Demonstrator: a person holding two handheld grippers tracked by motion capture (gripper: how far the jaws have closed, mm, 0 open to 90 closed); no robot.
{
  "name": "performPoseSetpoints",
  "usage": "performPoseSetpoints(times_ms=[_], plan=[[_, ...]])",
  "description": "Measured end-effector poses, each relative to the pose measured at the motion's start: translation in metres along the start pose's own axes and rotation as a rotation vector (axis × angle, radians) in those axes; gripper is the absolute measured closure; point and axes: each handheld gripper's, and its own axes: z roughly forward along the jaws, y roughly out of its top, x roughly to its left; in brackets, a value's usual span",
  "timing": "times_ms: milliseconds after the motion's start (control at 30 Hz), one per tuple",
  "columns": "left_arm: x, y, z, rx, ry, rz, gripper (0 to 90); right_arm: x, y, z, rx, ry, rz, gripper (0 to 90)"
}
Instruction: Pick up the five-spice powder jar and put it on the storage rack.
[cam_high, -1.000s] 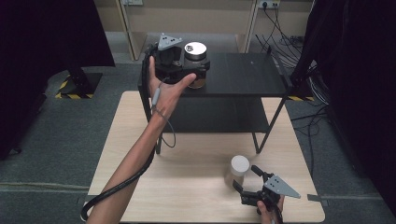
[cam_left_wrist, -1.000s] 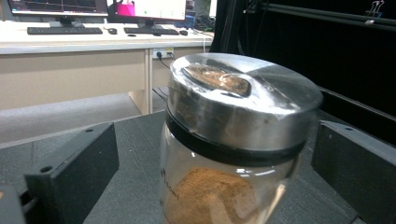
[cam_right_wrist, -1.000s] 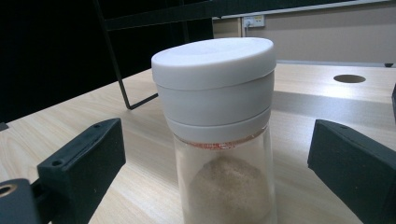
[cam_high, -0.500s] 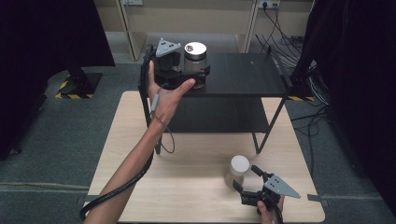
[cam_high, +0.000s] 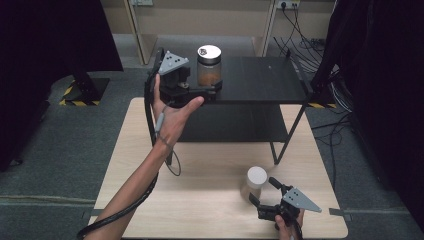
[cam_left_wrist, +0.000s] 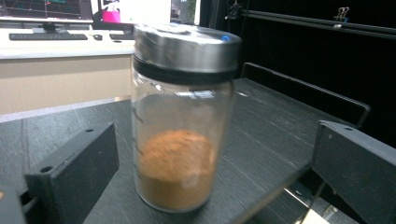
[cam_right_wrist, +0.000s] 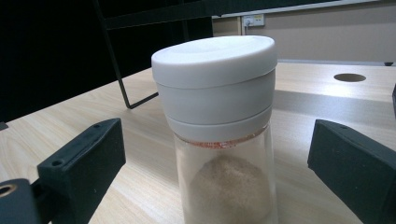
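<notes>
A glass jar (cam_high: 209, 66) with a metal lid and brown powder stands on the top of a black shelf (cam_high: 265, 77). My left gripper (cam_high: 207, 84) is at its left side, held level, jaws wide apart. In the left gripper view the jar (cam_left_wrist: 180, 126) stands between the jaws of the left gripper (cam_left_wrist: 215, 170), and neither pad touches it. On the wooden table (cam_high: 200, 175) a jar (cam_high: 255, 181) with a white lid holds pale powder. My right gripper (cam_high: 262, 190) lies open just in front of it. In the right gripper view this jar (cam_right_wrist: 219, 121) stands untouched between the jaws of the right gripper (cam_right_wrist: 215, 175).
The black shelf has a lower level and thin legs (cam_high: 287, 135) that stand on the table's far half. Cables (cam_high: 320, 45) lie on the floor at the back right. A dark curtain (cam_high: 45, 50) hangs at the left.
My left gripper has drawn back to the left and a little down from the metal-lidded jar, so more of the glass shows. The jar and the right gripper have not moved.
</notes>
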Motion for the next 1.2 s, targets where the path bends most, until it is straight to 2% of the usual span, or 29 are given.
performPoseSetpoints(times_ms=[33,133,233,500,600,733,833,1100,1200], plan=[[-0.001,-0.002,-0.002,0.000,-0.006,0.008,0.3,0.000,0.000,0.000,0.000,0.000,0.000,4.4],[0.000,-0.008,-0.006,-0.009,-0.029,-0.008,0.3,0.000,0.000,0.000,0.000,0.000,0.001,4.4],[-0.004,-0.016,-0.010,-0.014,-0.027,0.017,0.3,0.000,0.000,0.000,0.000,-0.001,-0.001,4.4],[-0.003,-0.037,-0.020,-0.029,-0.062,0.011,0.3,0.000,0.000,0.000,0.000,-0.001,-0.001,4.4],[-0.006,-0.045,-0.023,-0.038,-0.055,0.037,0.3,0.000,0.000,0.000,0.001,-0.003,0.000,4.4],[-0.010,-0.057,-0.028,-0.048,-0.065,0.062,0.3,0.000,0.000,0.000,0.000,-0.003,-0.002,4.4],[-0.011,-0.065,-0.030,-0.047,-0.091,0.067,0.3,0.000,0.000,0.000,-0.001,-0.003,-0.004,4.4],[-0.015,-0.089,-0.037,-0.056,-0.108,0.091,0.3,0.000,0.000,-0.001,-0.003,-0.004,-0.004,4.4],[-0.013,-0.099,-0.040,-0.062,-0.115,0.082,0.3,0.000,0.000,-0.001,-0.002,-0.004,-0.003,4.4]])
